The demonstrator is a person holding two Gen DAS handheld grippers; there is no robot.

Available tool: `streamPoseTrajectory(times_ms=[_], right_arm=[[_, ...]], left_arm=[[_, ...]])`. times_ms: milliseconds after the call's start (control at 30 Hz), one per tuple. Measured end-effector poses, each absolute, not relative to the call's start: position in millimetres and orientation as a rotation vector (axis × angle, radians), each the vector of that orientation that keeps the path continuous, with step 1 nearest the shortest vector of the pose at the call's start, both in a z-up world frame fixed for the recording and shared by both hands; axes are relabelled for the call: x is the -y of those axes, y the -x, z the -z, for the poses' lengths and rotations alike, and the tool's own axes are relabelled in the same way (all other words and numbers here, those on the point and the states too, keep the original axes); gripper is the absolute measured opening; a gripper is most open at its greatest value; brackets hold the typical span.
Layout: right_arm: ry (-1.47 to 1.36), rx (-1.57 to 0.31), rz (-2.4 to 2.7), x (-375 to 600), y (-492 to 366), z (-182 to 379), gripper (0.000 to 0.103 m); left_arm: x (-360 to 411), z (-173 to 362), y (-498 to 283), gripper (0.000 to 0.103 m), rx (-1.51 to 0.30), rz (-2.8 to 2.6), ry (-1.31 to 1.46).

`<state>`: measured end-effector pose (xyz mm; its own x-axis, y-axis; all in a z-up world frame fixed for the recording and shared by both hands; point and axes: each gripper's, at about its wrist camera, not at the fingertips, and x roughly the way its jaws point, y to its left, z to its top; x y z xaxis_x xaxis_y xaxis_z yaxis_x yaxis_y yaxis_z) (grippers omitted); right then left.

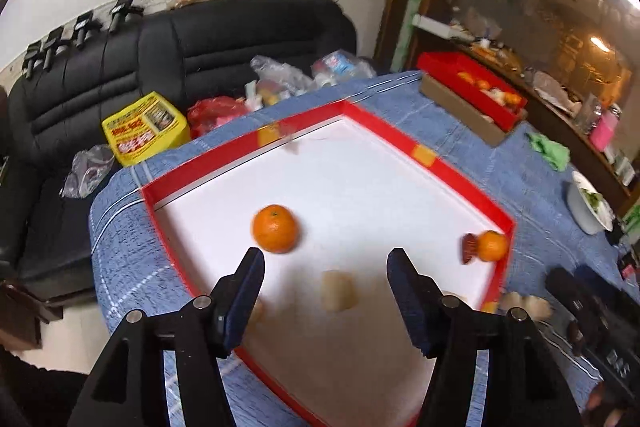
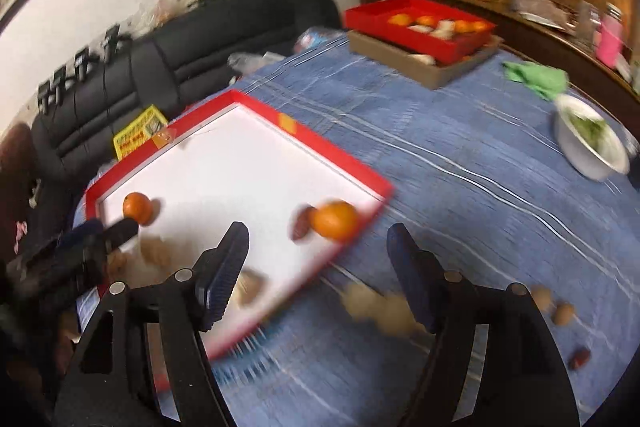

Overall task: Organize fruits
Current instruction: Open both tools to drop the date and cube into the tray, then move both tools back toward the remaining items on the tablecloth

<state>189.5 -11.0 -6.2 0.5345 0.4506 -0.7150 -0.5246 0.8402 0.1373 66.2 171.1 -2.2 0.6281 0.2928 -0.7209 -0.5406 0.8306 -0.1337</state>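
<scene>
A white tray with a red rim lies on the blue cloth. In it are an orange at the left, and a second orange beside a dark red date against the right rim. My left gripper hangs open over the tray's near part, holding nothing; a blurred pale piece lies below the gap. My right gripper is open and holds nothing, over the tray's right edge near the orange and date. The far orange sits by the left gripper's fingers.
Blurred pale nuts lie on the cloth under the right gripper, with more nuts and a date at the right. A red box of fruit sits at the back, a white bowl and green cloth to the right. A black sofa stands behind.
</scene>
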Motion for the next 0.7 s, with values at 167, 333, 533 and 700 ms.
streamPoseTrajectory(times_ms=[167,333,533,700], right_arm=[[-0.01,-0.787,-0.455,104,-169,5,0.072],[-0.081,-0.813,-0.253,199,-167,21,0.072],[-0.048,-0.869,-0.205,228,-184,43,0.069],[0.017,-0.895,-0.206,223,-192,56,0.049]], left_arm=[[-119,-4,-73,0.062,-0.737,-0.382,0.278],[-58,2,-92,0.062,-0.769,-0.275,0.193],[-11,9,-105,0.062,-0.796,-0.206,0.123],[13,17,-117,0.062,-0.818,-0.163,0.087]])
